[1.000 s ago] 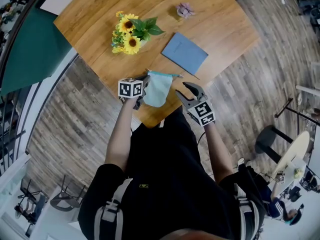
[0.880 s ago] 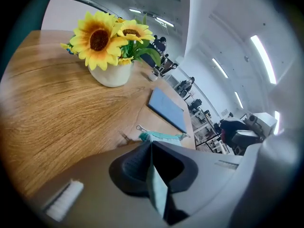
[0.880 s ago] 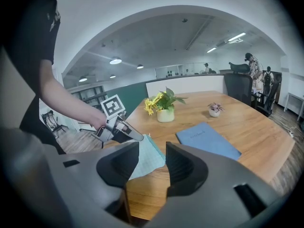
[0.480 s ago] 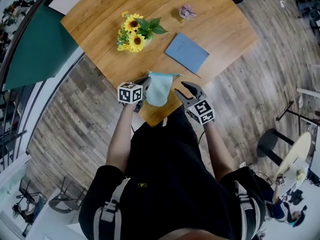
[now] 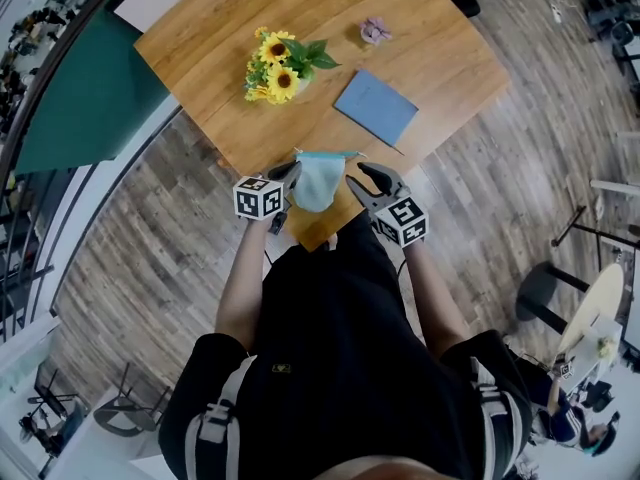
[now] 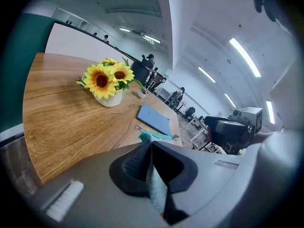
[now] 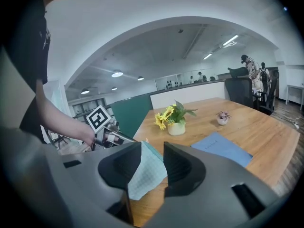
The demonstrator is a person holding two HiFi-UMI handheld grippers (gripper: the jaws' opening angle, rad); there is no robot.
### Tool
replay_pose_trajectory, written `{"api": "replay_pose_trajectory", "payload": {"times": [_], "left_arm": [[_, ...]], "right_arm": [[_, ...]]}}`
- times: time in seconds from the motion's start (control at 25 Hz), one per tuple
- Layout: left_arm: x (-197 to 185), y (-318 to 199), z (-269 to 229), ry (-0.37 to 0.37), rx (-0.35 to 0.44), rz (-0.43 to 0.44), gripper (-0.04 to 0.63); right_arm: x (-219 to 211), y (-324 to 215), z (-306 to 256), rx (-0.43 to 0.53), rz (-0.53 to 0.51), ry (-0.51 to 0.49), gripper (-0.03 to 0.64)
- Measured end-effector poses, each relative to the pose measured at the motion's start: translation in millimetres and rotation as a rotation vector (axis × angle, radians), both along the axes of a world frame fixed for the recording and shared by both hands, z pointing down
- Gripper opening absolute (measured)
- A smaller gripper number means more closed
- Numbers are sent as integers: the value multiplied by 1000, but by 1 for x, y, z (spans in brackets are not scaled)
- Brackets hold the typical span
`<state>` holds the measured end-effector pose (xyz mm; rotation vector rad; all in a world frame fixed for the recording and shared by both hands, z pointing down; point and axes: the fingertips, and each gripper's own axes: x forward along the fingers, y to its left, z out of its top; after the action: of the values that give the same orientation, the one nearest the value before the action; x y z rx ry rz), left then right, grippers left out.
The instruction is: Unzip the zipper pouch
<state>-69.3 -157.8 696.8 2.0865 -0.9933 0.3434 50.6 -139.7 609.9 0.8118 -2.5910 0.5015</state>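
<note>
Above table (image 5: 205, 63) edge, left tool (image 5: 288, 178) pinching pouch (image 5: 316, 182), right tool (image 5: 361, 177) nearer, closing around it

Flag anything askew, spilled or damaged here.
Nothing stands out. The left gripper is shut on the teal pouch, the jaws of the right gripper are closing around it; the sunflowers stand upright and the notebook lies flat on the table.

Over the last second the right gripper (image 5: 357, 181) has advanced from well clear of the pale teal fabric zipper pouch (image 5: 318, 180) to just beside its near edge, that edge now stands between its jaws, and those jaws, narrower than before, are closing.
</note>
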Motion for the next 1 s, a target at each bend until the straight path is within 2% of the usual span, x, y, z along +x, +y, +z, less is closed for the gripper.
{"api": "replay_pose_trajectory", "payload": {"times": [0.32, 0.6, 1.0], "left_arm": [[-12, 16, -20, -51, 81, -3, 8], [-17, 26, -39, -63, 131, 2, 8], [-15, 43, -64, -223, 267, 91, 8]], "right_arm": [[-7, 13, -17, 27, -10, -33, 149], [-19, 29, -27, 38, -35, -39, 150], [-41, 49, -28, 50, -91, -8, 141]]}}
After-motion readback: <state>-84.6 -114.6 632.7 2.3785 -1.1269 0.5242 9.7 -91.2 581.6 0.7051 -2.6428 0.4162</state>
